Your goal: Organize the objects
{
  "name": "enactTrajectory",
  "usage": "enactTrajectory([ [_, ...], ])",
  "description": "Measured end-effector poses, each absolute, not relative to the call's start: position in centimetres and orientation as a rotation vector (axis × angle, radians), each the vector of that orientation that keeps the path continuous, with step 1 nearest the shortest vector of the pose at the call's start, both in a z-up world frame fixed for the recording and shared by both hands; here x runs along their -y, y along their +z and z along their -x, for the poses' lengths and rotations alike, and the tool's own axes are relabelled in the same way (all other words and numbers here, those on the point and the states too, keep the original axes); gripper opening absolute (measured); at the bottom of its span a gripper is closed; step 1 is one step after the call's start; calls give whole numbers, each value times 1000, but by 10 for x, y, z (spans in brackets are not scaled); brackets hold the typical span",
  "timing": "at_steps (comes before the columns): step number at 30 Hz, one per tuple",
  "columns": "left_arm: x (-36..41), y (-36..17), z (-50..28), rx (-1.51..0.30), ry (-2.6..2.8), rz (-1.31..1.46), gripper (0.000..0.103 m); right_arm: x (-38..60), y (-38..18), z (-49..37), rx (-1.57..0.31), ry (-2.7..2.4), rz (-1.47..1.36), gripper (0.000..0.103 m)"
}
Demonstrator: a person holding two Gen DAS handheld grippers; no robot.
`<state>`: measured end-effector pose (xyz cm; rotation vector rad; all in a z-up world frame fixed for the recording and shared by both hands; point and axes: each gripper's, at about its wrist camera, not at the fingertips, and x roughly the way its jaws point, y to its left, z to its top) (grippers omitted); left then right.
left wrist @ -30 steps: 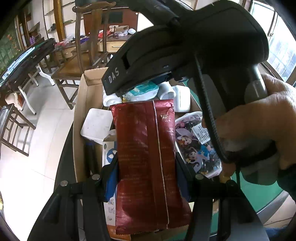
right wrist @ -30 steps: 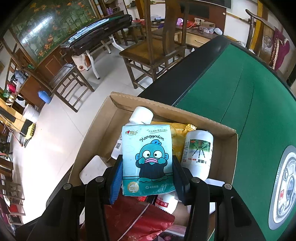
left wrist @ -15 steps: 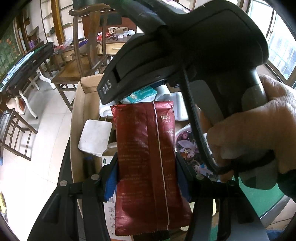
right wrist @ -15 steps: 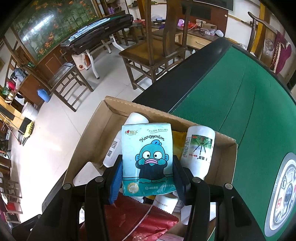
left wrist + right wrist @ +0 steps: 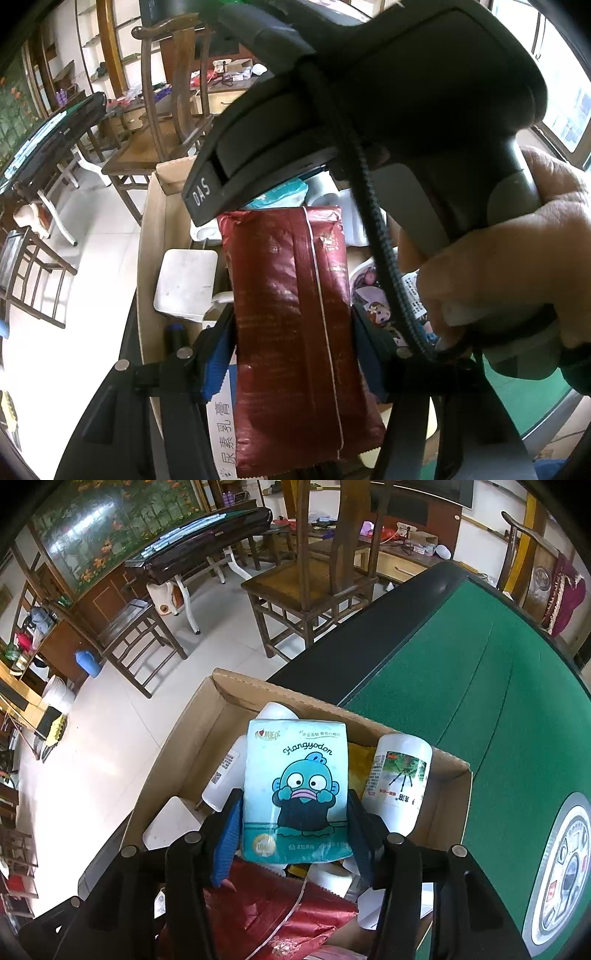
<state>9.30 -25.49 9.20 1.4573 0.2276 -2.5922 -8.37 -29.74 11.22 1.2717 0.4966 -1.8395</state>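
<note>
Left wrist: left gripper (image 5: 291, 347), jaws just easing apart, flanks red packet (image 5: 295, 332); right gripper (image 5: 293, 823) likewise around tissue pack (image 5: 295, 790).

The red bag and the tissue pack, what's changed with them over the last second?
Both grippers' jaws have just been opening: the left gripper around the red bag, the right gripper around the tissue pack. Each item remains between its pads, above the cardboard box. The box contents look unchanged.

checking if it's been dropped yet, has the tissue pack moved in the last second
No. The tissue pack sits beside the white bottle, over the cardboard box, just as before.
</note>
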Motion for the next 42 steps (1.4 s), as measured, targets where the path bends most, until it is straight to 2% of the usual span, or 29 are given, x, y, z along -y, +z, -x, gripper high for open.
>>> enactTrajectory([
  [3, 252, 92, -94, -227, -2600, -1462, 62, 295, 114, 84, -494, -1841, -1272, 61],
  [6, 251, 91, -94, -232, -2608, -1466, 64, 294, 115, 82, -505, -1847, -1276, 68],
  [14, 251, 91, -96, -242, -2618, -1465, 69, 288, 123, 77, -517, -1862, -1261, 70],
  [17, 247, 95, -99, -202, -2631, -1429, 70, 283, 127, 75, -504, -1869, -1256, 72],
  [27, 243, 101, -110, -253, -2591, -1378, 70, 265, 138, 66, -463, -1874, -1221, 73],
  [29, 240, 105, -111, -254, -2585, -1358, 70, 255, 142, 65, -438, -1881, -1216, 76],
  [33, 233, 110, -113, -250, -2560, -1328, 81, 233, 151, 59, -415, -1903, -1197, 87],
  [42, 229, 131, -132, -248, -2458, -1219, 83, 183, 177, 40, -359, -1975, -1141, 92],
])
